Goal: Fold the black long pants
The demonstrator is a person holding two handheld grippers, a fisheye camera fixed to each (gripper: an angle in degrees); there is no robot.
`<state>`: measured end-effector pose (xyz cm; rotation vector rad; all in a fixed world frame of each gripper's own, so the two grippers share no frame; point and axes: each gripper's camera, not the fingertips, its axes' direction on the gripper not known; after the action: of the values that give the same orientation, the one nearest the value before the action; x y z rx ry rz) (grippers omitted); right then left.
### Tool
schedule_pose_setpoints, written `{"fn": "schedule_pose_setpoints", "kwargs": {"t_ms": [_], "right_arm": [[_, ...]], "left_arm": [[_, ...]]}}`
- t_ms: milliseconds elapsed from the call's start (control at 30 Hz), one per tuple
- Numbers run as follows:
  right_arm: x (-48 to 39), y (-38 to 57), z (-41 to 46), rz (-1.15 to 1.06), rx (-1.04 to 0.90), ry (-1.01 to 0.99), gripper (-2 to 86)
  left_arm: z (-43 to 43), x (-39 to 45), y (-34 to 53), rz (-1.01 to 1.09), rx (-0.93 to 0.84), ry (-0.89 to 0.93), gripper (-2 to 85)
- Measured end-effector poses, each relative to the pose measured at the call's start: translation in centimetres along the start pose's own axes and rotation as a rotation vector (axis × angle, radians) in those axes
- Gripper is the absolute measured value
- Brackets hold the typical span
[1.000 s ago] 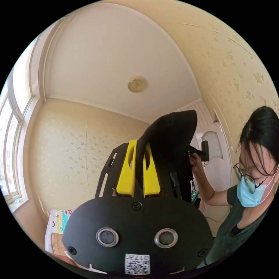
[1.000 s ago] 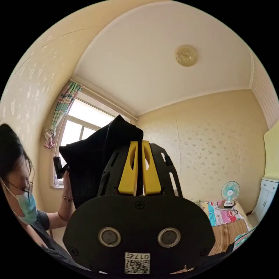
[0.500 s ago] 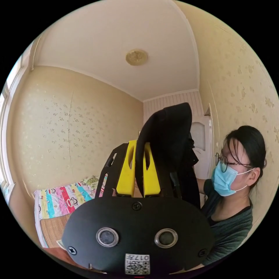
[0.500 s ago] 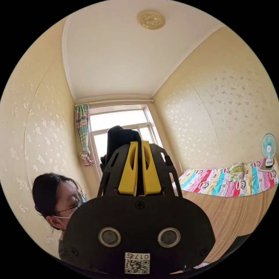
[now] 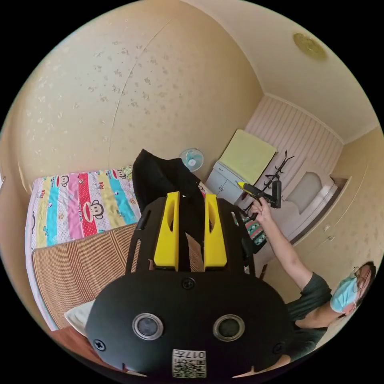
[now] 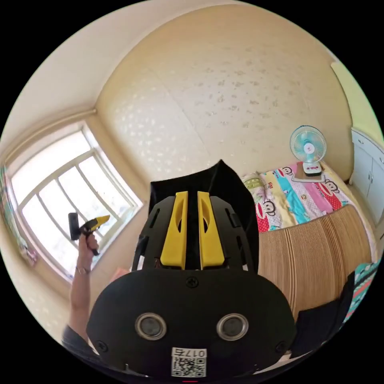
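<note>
Pants lifted over the bed, one edge in each gripper.
Left gripper (image 5: 191, 230) and right gripper (image 6: 192, 230) each clamp black pants (image 6: 200, 184), probably to spread them before laying on the bed (image 6: 320, 256) beyond.

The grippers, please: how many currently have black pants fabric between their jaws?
2: the left gripper and the right gripper each pinch the black pants, held up above the bed.

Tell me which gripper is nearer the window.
Left. The left gripper is raised right in front of the window; the right gripper is up by the coat rack, apparently across the room from it.
</note>
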<state>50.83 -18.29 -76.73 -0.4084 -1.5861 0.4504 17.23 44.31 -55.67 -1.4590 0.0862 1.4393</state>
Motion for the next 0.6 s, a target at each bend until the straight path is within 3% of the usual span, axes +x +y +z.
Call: {"fn": "schedule_pose_setpoints", "kwargs": {"t_ms": [100,167,267,333,367,433,533,600], "right_arm": [[2.9,13.9,10.7,-0.137,-0.252,0.195,6.0],[4.9,22.8,16.4,-0.158,-0.431,0.233,6.8],[6.6,35.7,22.0,-0.146,-0.658,0.303,8.6],[6.2,41.8,23.2,-0.192,-0.739,0.371,10.3],[5.9,45.3,23.5,-0.225,-0.793,0.412,11.2],[5.1,47.7,20.5,-0.217,-0.648,0.451,11.6],[6.7,47.2,16.5,-0.021,-0.688,0.361,13.7],[7.8,45.8,12.7,0.159,-0.698,0.197,17.0]], "left_arm": [[15.4,-6.9,11.9,-0.024,-0.317,-0.034,9.1],[25.8,-10.2,22.5,-0.050,-0.502,0.058,9.5],[32.8,-11.6,33.3,-0.096,-0.600,0.109,10.4],[34.5,-12.1,38.6,-0.110,-0.628,0.073,10.7],[33.3,-12.4,41.0,-0.124,-0.520,0.031,10.5],[30.8,-13.4,43.3,-0.221,-0.421,0.033,9.6],[28.6,-14.2,44.5,-0.308,-0.450,0.194,11.2],[26.6,-13.5,45.1,-0.282,-0.444,0.151,11.1]]}}
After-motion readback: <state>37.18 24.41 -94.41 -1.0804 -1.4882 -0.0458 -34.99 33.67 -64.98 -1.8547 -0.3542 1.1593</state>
